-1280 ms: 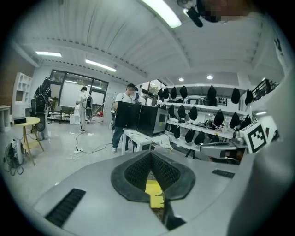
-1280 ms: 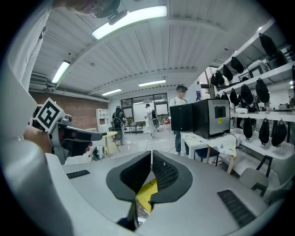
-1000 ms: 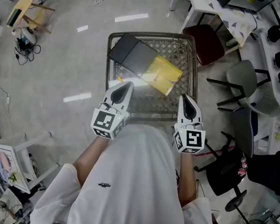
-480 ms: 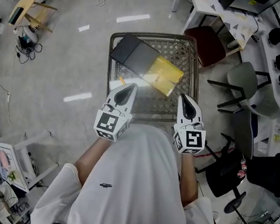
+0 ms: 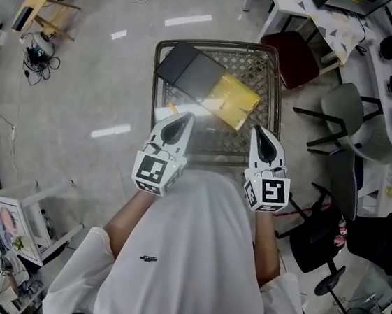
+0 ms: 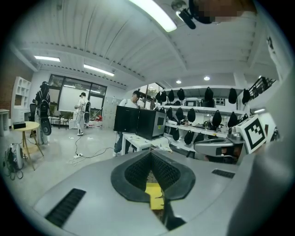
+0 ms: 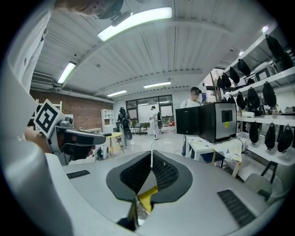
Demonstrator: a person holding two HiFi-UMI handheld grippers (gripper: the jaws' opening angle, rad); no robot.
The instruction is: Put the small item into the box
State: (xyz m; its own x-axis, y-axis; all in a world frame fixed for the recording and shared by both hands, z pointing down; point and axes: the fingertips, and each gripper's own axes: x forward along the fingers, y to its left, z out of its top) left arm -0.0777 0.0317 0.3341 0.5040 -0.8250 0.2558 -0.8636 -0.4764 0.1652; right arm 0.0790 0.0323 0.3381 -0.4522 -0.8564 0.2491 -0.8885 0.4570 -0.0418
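A wire-mesh cart [image 5: 266,69] stands in front of me in the head view. On it lie a flat black box [image 5: 187,67] and a yellow packet [image 5: 232,100] that leans on the box's right edge. A small orange bit [image 5: 171,106] lies on the mesh near the left side. My left gripper [image 5: 177,127] and right gripper [image 5: 262,136] hover over the cart's near edge, both pointing away from me. Each is shut with nothing between the jaws. Through the left gripper [image 6: 150,156] and the right gripper [image 7: 151,156] only a sliver of yellow shows below the jaws.
A dark red chair [image 5: 291,58], a grey chair [image 5: 349,110] and a black office chair [image 5: 320,237] crowd the cart's right side. A white table [image 5: 318,12] stands at the back right. A round wooden table [image 5: 29,7] and cables lie far left.
Both grippers have crept slightly forward over the cart's near edge. Their jaws stay shut.
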